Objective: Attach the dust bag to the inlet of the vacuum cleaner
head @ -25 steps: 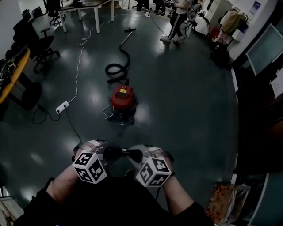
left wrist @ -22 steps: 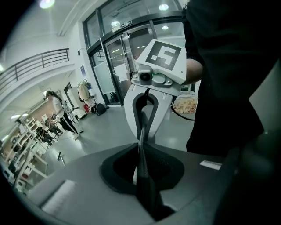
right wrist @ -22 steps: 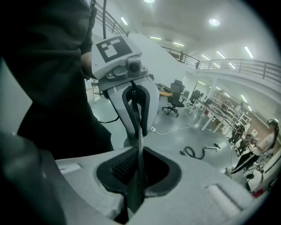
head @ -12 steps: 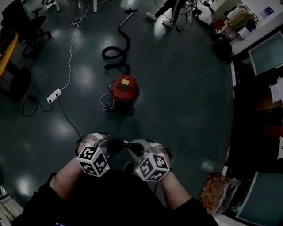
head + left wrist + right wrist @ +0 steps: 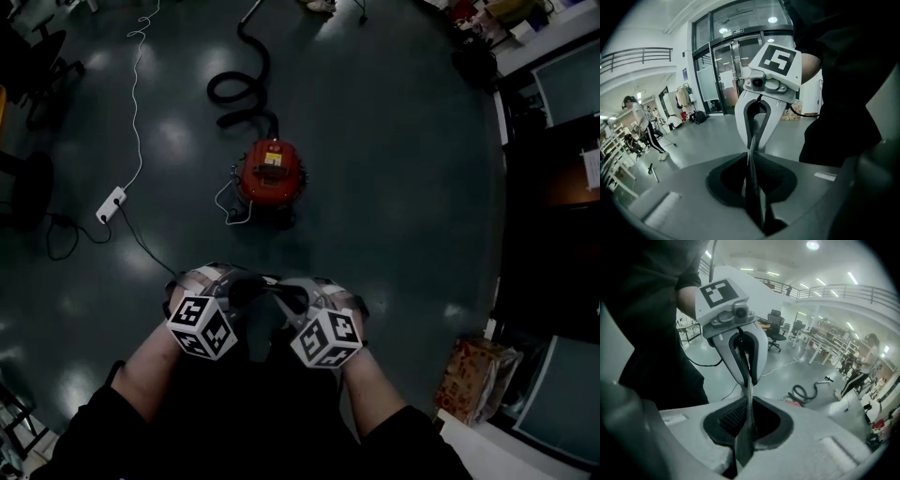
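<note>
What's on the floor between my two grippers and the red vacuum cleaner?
Nothing: that stretch of floor before the vacuum cleaner is bare, as the head view shows.

The vacuum hose point(image 5: 214, 86) runs off the top edge.

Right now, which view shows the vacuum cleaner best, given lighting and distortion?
Head view: dim, floor glare, but the red vacuum cleaner reads clearly. Right gripper view: bright, fisheye-bent, it looks tiny. Left gripper view: bright, no vacuum cleaner, dust bag soft.
</note>
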